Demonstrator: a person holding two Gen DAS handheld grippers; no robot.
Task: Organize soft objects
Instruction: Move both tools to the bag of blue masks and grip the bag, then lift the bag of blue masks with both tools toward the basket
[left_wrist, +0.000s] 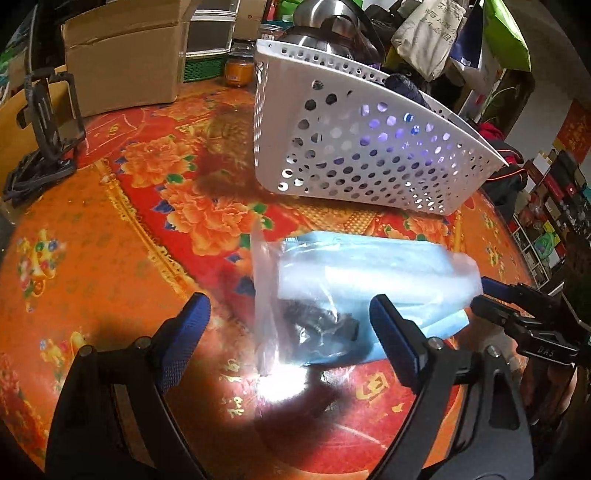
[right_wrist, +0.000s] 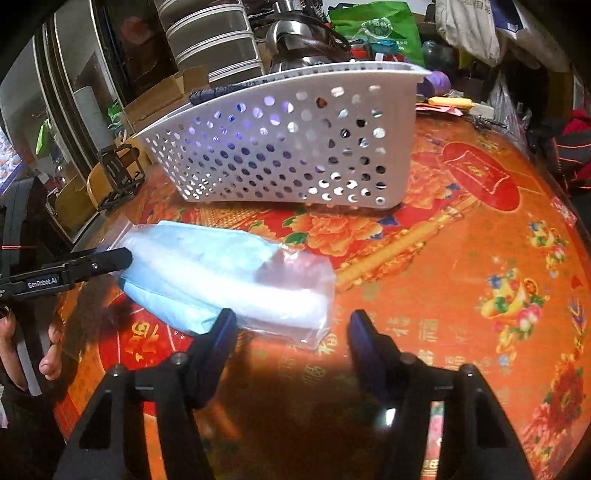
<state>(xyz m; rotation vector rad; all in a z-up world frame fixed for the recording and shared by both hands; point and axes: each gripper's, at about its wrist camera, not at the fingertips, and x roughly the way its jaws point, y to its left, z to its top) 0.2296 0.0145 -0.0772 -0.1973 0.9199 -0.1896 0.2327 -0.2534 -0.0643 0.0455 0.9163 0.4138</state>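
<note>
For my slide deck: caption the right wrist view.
Open right gripper beside a clear plastic bag of light blue masks, white perforated plastic basket behind on the red floral tablecloth.

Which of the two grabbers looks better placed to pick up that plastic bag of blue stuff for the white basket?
Probably the left. The left gripper is open with the bag lying right between its fingers. The right gripper is open too, but only its left finger is by the bag's edge. The basket sits just behind.

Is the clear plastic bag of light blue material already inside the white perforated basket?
No, the clear plastic bag of light blue material lies on the red and orange floral tablecloth, in front of the white perforated basket.
</note>
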